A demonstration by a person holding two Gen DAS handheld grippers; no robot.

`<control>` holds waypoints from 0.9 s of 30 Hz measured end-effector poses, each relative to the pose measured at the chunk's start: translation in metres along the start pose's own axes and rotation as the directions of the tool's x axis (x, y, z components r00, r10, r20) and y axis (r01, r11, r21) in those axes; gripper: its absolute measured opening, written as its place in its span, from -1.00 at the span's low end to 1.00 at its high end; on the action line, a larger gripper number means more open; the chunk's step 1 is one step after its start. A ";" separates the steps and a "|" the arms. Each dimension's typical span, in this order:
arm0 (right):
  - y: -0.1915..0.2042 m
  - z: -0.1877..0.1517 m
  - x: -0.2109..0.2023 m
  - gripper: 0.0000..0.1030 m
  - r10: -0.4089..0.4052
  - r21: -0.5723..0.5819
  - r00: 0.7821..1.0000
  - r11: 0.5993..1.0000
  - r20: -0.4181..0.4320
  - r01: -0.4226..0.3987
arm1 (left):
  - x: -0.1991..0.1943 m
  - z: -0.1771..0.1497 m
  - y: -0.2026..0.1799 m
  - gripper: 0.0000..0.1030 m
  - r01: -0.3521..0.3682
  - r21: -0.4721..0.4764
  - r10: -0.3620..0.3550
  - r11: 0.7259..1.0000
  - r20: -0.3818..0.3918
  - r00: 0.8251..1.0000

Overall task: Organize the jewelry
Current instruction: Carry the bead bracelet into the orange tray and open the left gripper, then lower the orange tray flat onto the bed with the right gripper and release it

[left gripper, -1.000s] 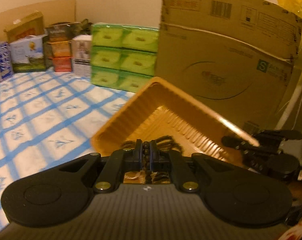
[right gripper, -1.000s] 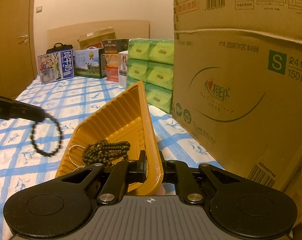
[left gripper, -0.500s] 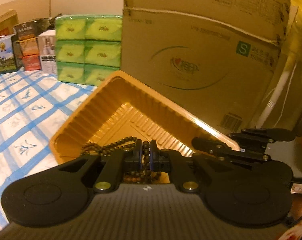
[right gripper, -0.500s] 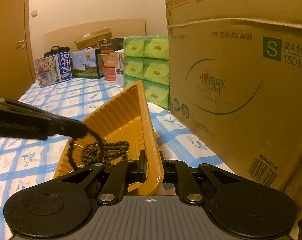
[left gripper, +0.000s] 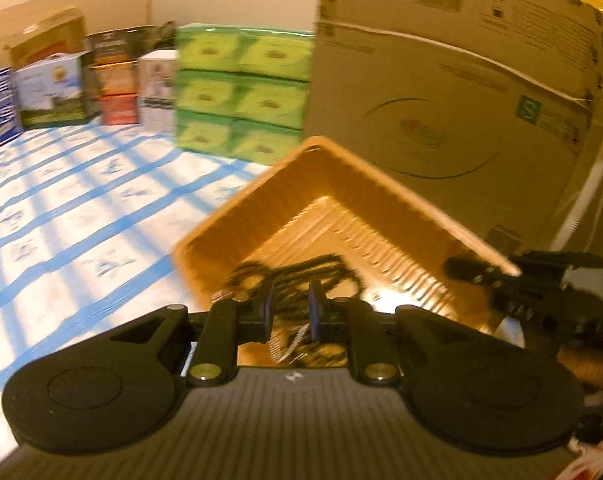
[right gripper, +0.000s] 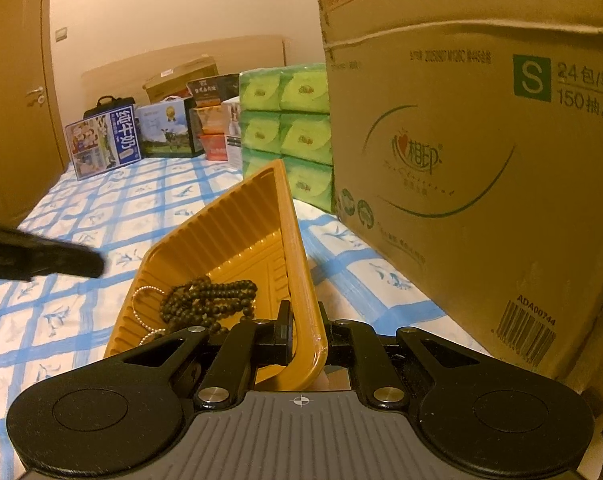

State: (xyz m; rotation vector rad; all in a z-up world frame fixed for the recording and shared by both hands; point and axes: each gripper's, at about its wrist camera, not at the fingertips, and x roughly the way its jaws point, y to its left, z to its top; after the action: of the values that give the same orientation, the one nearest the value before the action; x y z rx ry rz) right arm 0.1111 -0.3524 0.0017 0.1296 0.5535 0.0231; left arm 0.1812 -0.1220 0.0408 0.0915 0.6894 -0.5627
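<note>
Blue-checked bed sheet (right gripper: pixel 149 196) carries the orange tray (right gripper: pixel 237 248), whose near rim our right gripper (right gripper: pixel 301 334) pinches to steady it, while our left gripper (left gripper: pixel 289 312), fingers parted and empty, hangs above the dark bead strands (right gripper: pixel 209 300) lying at 6 o'clock inside.

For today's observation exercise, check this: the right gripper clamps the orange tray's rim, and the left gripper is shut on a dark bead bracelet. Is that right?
Not quite. The left gripper is open and holds nothing; the dark bead bracelet lies in the orange tray, as both wrist views show. The right gripper does clamp the rim.
</note>
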 end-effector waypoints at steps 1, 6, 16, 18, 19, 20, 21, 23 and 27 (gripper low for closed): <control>-0.002 0.000 0.000 -0.83 0.001 0.006 1.000 1.000 -0.002 -0.001 | -0.004 -0.004 0.005 -0.71 -0.018 -0.012 0.018 1.000 0.001 1.000; -0.012 -0.002 0.004 -0.83 0.018 0.057 1.000 0.998 -0.014 -0.017 | -0.024 -0.027 0.023 -0.66 -0.079 -0.069 0.080 0.994 0.001 0.997; -0.053 -0.021 0.018 -0.83 0.070 0.255 0.993 0.966 -0.090 -0.045 | -0.042 -0.069 0.041 -0.61 -0.175 -0.138 0.171 0.975 -0.043 0.984; -0.061 -0.025 0.020 -0.83 0.082 0.290 0.992 0.956 -0.094 -0.051 | -0.044 -0.077 0.042 -0.56 -0.179 -0.149 0.172 0.973 -0.058 0.983; -0.065 -0.028 0.020 -0.83 0.093 0.317 0.992 0.946 -0.090 -0.060 | -0.045 -0.079 0.043 -0.55 -0.180 -0.151 0.172 0.972 -0.061 0.983; -0.069 -0.029 0.019 -0.83 0.104 0.340 0.991 0.938 -0.085 -0.070 | -0.046 -0.082 0.042 -0.54 -0.181 -0.151 0.174 0.972 -0.062 0.983; -0.073 -0.032 0.019 -0.83 0.114 0.360 0.990 0.930 -0.079 -0.078 | -0.048 -0.085 0.042 -0.52 -0.186 -0.149 0.178 0.971 -0.062 0.982; -0.078 -0.035 0.020 -0.83 0.127 0.399 0.989 0.913 -0.072 -0.088 | -0.051 -0.090 0.043 -0.49 -0.195 -0.155 0.187 0.968 -0.068 0.980; -0.093 -0.045 0.018 -0.54 0.173 0.504 0.983 0.855 -0.057 -0.121 | -0.060 -0.100 0.046 -0.41 -0.223 -0.163 0.213 0.961 -0.075 0.974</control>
State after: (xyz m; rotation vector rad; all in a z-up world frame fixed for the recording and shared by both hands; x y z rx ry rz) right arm 0.1013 -0.4385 -0.0577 0.6839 0.6411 0.0351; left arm 0.1094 -0.0289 -0.0037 0.0227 0.7697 -0.2887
